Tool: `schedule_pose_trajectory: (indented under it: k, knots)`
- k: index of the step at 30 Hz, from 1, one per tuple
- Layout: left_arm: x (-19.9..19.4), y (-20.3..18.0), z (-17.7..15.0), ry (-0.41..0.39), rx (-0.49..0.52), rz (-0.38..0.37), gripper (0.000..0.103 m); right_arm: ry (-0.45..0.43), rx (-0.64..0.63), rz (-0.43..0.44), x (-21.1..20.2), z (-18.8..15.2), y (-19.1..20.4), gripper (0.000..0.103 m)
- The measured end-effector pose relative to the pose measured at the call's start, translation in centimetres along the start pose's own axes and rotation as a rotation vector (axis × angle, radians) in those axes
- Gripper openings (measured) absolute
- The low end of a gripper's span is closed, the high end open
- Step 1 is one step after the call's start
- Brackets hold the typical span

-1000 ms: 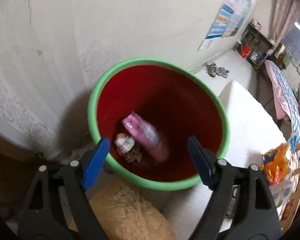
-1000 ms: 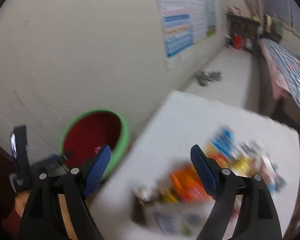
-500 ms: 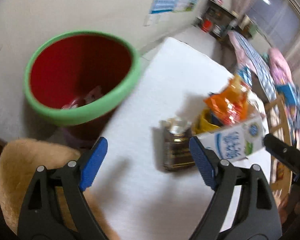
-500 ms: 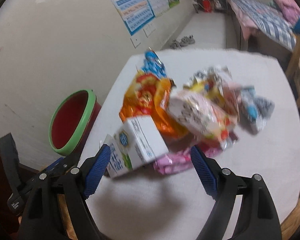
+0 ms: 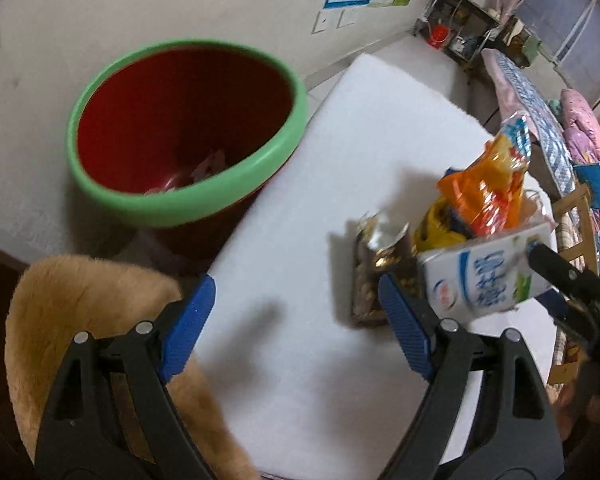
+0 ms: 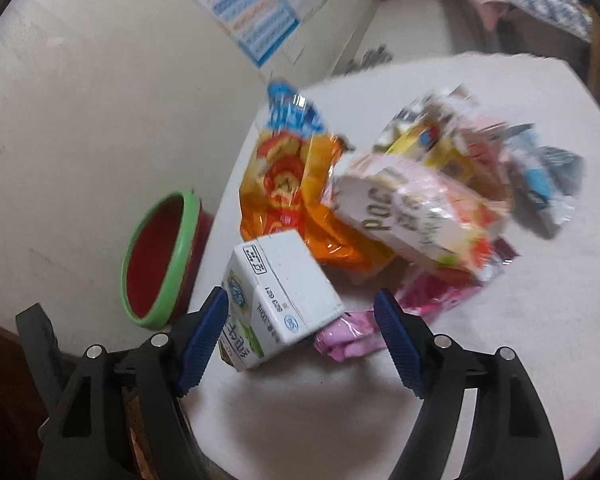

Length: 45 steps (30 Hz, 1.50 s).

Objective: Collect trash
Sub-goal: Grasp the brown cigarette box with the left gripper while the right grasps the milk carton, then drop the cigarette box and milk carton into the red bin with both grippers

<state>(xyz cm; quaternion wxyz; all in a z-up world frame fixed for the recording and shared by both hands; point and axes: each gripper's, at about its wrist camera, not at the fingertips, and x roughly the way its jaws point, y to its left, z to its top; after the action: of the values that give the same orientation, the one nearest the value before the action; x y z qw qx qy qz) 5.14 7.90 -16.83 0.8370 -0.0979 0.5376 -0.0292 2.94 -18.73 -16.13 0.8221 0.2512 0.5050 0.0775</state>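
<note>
A red bin with a green rim (image 5: 188,132) stands beside the white table (image 5: 340,168), with wrappers at its bottom. My left gripper (image 5: 296,320) hangs open over bare tabletop near the bin, holding nothing. A white milk carton (image 6: 280,296) lies tilted at the front of a trash pile. My right gripper (image 6: 300,332) straddles it with jaws closing. The left pad sits against the carton and the right pad stands clear of it. Behind are an orange snack bag (image 6: 292,188), a pink wrapper (image 6: 348,340) and a pale snack pack (image 6: 412,216). The left wrist view shows the carton (image 5: 484,276) beside a brown-gold wrapper (image 5: 380,276).
A tan fluffy cushion (image 5: 80,320) lies below the bin at the table's near corner. Further wrappers (image 6: 540,176) spread across the right of the pile. The wall carries a poster (image 6: 260,20). A bed (image 5: 540,112) and shelves stand farther back.
The left wrist view swung from over the bin to the tabletop. My right gripper dropped toward the trash pile, came around the milk carton, and its jaws narrowed.
</note>
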Motion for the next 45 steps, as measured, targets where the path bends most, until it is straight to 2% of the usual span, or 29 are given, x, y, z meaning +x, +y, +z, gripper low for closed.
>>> schedule_pose_trajectory:
  k: [1, 4, 9, 14, 17, 20, 21, 24, 25, 27, 31, 40, 45]
  knots:
    - [0.1, 0.2, -0.2, 0.008, -0.006, 0.004, 0.081, 0.013, -0.004, 0.008, 0.3, 0.1, 0.0, 0.055]
    - [-0.1, 0.2, -0.5, 0.009, 0.006, 0.005, 0.081, -0.023, -0.012, 0.033, -1.0, 0.1, 0.2, 0.047]
    - [0.3, -1.5, -0.4, 0.024, 0.047, -0.022, 0.081, -0.136, -0.05, 0.013, -5.7, 0.0, 0.4, 0.046]
    - [1.4, -4.8, -0.2, 0.048, 0.128, -0.062, 0.081, -0.222, -0.055, -0.014, -9.6, 0.4, -0.1, 0.045]
    - [3.0, -6.2, -0.1, 0.083, 0.155, -0.052, 0.081, -0.256, -0.071, -0.047, -11.1, 0.3, -0.2, 0.045]
    - [4.9, -7.0, -0.4, 0.124, 0.188, -0.025, 0.068, -0.282, -0.078, -0.064, -11.7, -0.1, 0.1, 0.045]
    - [5.3, -7.1, -0.3, 0.132, 0.196, -0.013, 0.061, -0.28, -0.082, -0.061, -11.7, -0.1, 0.2, 0.045]
    - [5.9, -7.1, -0.5, 0.153, 0.191, -0.022, 0.053, -0.274, -0.105, -0.066, -11.5, -0.4, 0.7, 0.044]
    - [5.6, -7.1, -0.5, 0.147, 0.193, -0.031, 0.048, -0.273, -0.108, -0.066, -11.4, -0.4, 0.8, 0.044]
    - [5.1, -7.1, -0.5, 0.133, 0.2, -0.012, 0.047, -0.274, -0.108, -0.062, -11.4, -0.4, 1.2, 0.044]
    - [2.9, -6.5, 0.0, 0.086, 0.158, -0.034, 0.047, -0.282, -0.123, -0.061, -11.5, -0.5, 1.8, 0.044]
    - [-5.3, -5.2, 0.8, -0.117, 0.131, -0.02, 0.047, -0.283, -0.162, -0.059, -11.5, -0.4, 3.1, 0.044]
    - [-7.2, -5.6, 2.2, -0.183, 0.145, -0.001, 0.047, -0.278, -0.189, -0.062, -11.4, -0.6, 4.2, 0.044]
